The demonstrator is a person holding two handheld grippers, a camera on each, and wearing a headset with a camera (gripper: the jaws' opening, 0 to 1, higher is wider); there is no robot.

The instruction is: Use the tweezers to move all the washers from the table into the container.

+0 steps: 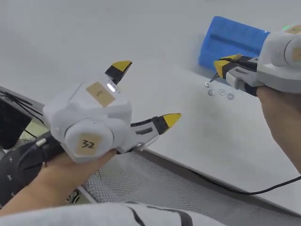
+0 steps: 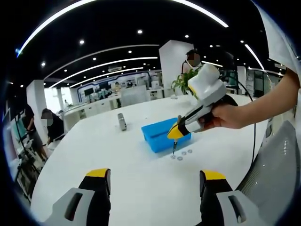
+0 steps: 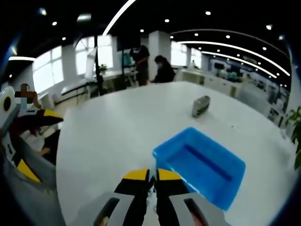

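White table point(image 1: 188, 122), bright open office: we have the right gripper point(image 1: 221, 63) pinched tight on the tweezers point(image 1: 213, 78), tip right at the washers point(image 1: 222, 92), which lie at six o'clock of the blue container point(image 1: 235, 40). Our left gripper point(image 1: 146, 91) hangs at eight o'clock, jaws wide apart.

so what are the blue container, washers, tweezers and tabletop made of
Container: probably plastic; uniform bright blue, smooth moulded walls, rounded corners.
Washers: likely metal; small grey rings with a pale glint.
Tweezers, in the right gripper's shut fingers: thin, dark, too small to tell.
Tabletop: smooth matte white, perhaps laminate.
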